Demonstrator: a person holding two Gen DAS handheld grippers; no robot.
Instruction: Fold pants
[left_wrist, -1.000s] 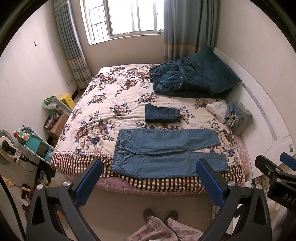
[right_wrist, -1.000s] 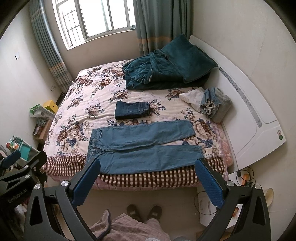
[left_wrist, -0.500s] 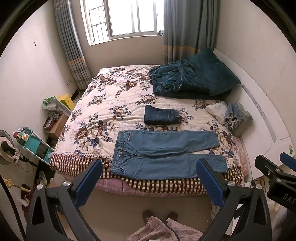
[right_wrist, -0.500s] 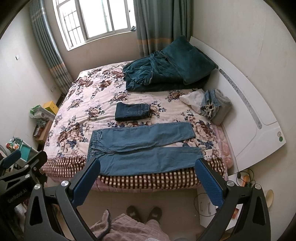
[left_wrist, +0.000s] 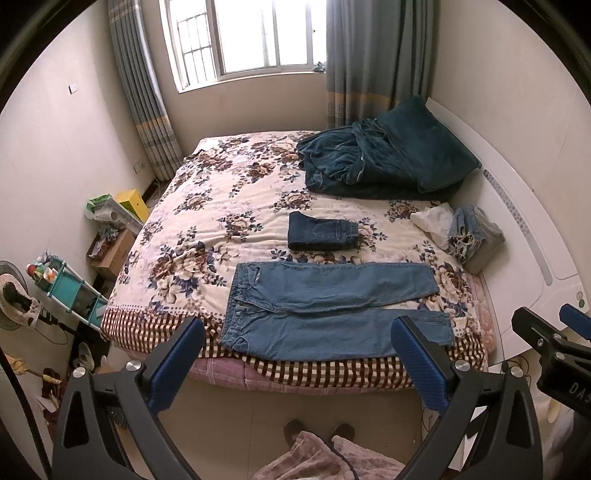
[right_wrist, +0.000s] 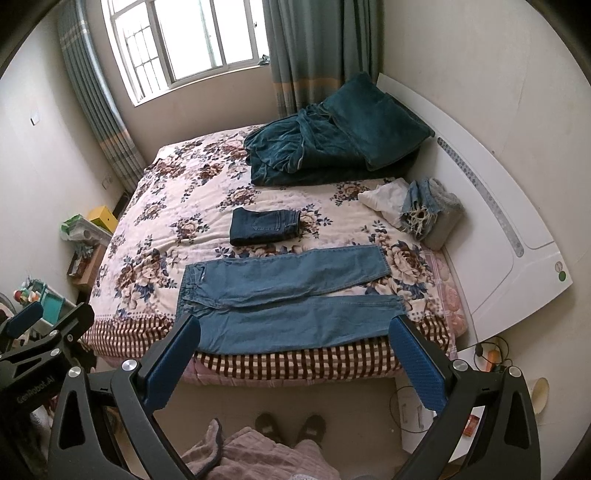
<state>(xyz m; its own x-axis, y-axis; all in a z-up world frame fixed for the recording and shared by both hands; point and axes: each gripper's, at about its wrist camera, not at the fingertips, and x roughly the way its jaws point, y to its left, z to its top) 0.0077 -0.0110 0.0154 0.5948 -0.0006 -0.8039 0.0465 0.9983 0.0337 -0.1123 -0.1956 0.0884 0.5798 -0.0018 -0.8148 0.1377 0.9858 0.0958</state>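
Light blue jeans (left_wrist: 332, 310) lie flat along the near edge of the floral bed (left_wrist: 207, 229), waist to the left, legs to the right; they also show in the right wrist view (right_wrist: 288, 299). A folded dark blue pair (left_wrist: 323, 232) lies just behind them, also in the right wrist view (right_wrist: 264, 225). My left gripper (left_wrist: 295, 358) is open and empty, held high and back from the bed. My right gripper (right_wrist: 293, 354) is open and empty, likewise above the floor before the bed.
A teal blanket heap (left_wrist: 384, 158) lies at the head of the bed. A white cloth and frayed denim pile (left_wrist: 469, 236) sits at the right edge by the white headboard (left_wrist: 524, 229). Shelves and boxes (left_wrist: 66, 288) crowd the left floor. My slippered feet (right_wrist: 291, 424) stand below.
Both views have drawn back and risen slightly, so the bed sits a little lower and farther. The jeans have not moved. Both grippers stay open.
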